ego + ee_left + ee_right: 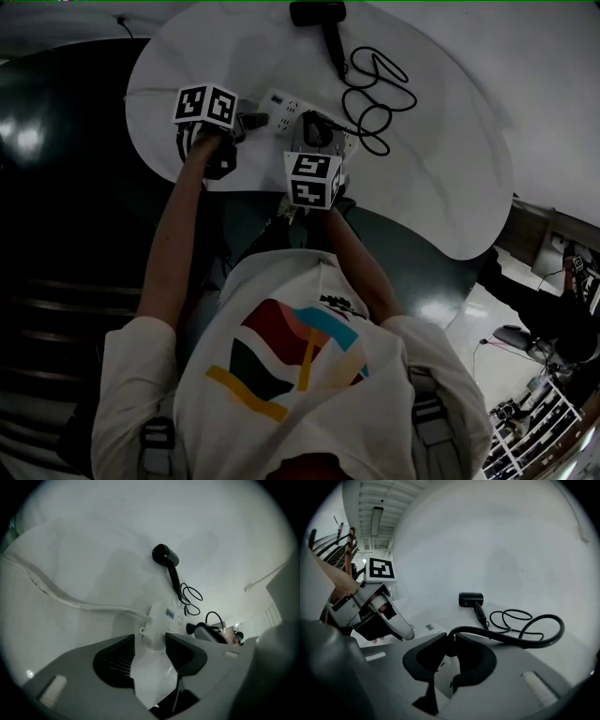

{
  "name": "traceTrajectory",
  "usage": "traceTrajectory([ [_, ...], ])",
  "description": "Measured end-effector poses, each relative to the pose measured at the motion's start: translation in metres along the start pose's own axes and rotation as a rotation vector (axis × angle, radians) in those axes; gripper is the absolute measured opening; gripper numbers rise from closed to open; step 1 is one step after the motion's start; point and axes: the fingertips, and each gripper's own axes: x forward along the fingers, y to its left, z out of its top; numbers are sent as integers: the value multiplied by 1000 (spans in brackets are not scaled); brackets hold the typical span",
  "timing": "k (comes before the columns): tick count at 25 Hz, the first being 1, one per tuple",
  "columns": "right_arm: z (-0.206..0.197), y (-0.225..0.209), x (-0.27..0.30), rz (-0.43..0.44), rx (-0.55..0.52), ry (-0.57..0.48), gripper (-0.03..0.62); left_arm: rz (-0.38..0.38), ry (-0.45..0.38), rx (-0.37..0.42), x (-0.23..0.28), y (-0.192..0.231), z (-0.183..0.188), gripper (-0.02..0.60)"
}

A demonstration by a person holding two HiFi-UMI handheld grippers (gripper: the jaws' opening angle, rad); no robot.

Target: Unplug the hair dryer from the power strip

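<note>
Two grippers working on one power strip, one hair dryer lying well apart

One hair dryer point(319, 13) is lying at the far edge of the white table point(450, 187), its single black cord point(375, 94) looping back toward the one power strip point(281, 101) nearer the person. The left gripper point(152, 644) is clamping the strip's near end between widely set jaws and covering that end. One white cable point(70, 602) is trailing off from the strip. The right gripper point(451, 637) is pinching the one black plug point(450, 648) between narrowly set jaws, with the cord arching away from it. The jaws are hiding the plug's prongs, so its seat in the strip is staying unclear, and the sockets are showing too small to count.
</note>
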Motion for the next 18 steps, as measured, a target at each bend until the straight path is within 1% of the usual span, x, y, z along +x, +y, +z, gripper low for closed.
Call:
traceTrajectory([
  [2,10,0,0,41,2,-17,71,-12,4,-11,0,0,0,215],
  [5,13,-5,4,98,101,13,69,5,11,0,-2,-1,0,221],
  [7,5,-9,6,141,200,41,69,24,17,19,-2,-1,0,219],
  [9,-2,-14,9,190,336,64,68,38,22,33,-1,0,0,216],
  [14,-4,-18,11,302,585,78,74,39,22,27,-2,0,-1,216],
  [16,-5,-21,11,333,681,72,74,40,22,25,-3,0,-1,218],
  [17,-4,-22,10,339,679,64,75,40,22,25,-3,-1,-1,218],
  [18,-1,-21,10,336,619,55,75,40,24,26,-3,-1,-1,218],
])
